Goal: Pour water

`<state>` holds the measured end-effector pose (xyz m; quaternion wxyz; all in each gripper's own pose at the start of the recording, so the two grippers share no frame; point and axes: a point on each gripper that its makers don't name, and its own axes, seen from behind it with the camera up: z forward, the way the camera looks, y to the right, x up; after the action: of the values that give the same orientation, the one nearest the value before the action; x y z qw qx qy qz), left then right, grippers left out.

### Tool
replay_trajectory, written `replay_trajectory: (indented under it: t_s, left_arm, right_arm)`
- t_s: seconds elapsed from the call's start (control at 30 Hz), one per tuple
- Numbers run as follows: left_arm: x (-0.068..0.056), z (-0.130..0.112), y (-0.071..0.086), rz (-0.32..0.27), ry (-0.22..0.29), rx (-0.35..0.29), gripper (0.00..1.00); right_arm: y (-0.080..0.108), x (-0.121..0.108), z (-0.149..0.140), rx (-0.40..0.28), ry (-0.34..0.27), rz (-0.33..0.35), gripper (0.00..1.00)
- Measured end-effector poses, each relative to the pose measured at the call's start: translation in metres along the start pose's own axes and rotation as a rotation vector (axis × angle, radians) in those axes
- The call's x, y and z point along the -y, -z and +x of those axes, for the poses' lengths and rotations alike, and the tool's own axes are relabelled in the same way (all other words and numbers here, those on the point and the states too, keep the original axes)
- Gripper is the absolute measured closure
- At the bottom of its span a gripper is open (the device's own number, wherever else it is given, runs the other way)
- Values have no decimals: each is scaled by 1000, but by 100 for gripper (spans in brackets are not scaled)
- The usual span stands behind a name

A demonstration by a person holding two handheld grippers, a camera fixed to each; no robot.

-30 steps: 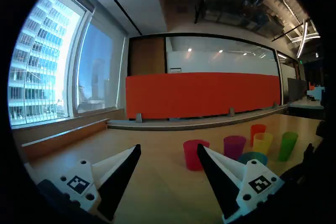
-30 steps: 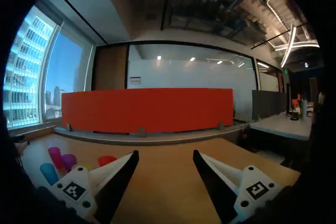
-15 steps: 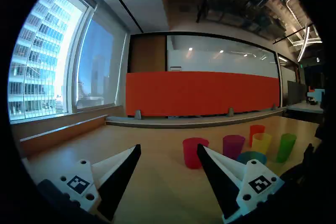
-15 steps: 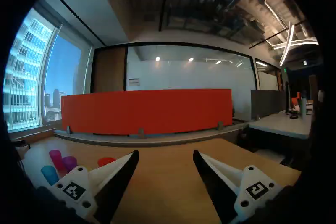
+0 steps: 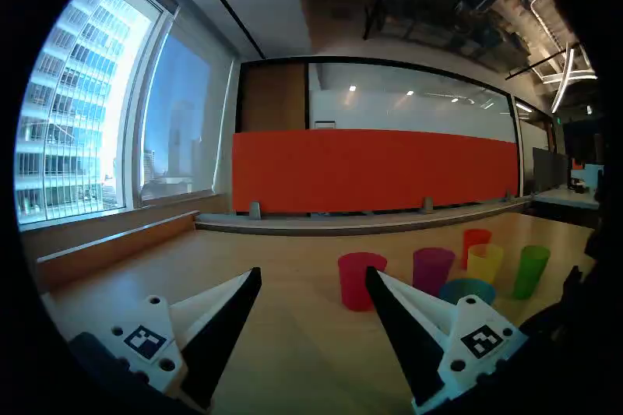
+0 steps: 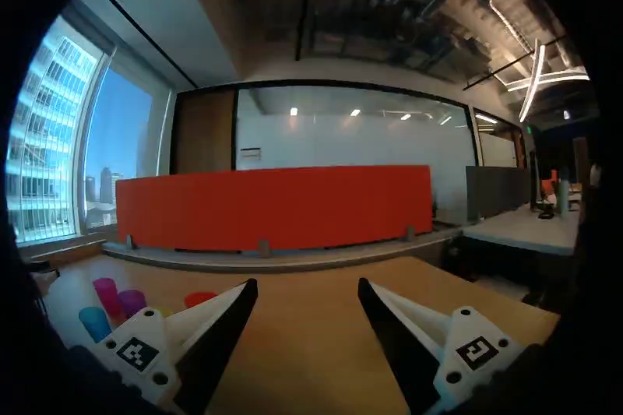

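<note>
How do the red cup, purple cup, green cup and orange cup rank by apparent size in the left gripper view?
1. red cup, though it stands nearest the camera.
2. purple cup and green cup: too alike to rank.
3. orange cup, farther off and partly behind the yellow cup.

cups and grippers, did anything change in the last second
Almost nothing. Both views shift only slightly, so the left gripper and right gripper merely drifted; nothing was grasped or released. Both stay open and empty, and the coloured cups stand untouched on the table.
</note>
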<state>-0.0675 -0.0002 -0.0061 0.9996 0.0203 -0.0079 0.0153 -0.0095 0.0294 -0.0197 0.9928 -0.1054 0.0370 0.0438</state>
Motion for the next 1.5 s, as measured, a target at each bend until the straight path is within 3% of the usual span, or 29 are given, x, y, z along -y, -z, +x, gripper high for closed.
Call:
replay_trajectory:
  t_s: [0.27,0.67,1.0,1.5]
  left_arm:
    - [0,0,0,0,0,0,1]
    - [0,1,0,0,-1,0,1]
    - [0,0,0,0,-1,0,1]
    - [0,-1,0,0,-1,0,1]
  right_arm:
    - [1,-3,0,-15,7,8,0]
    - [-4,14,-6,-36,33,57,0]
    - [-8,20,-27,-30,53,69,0]
    - [-12,7,-66,21,29,63,0]
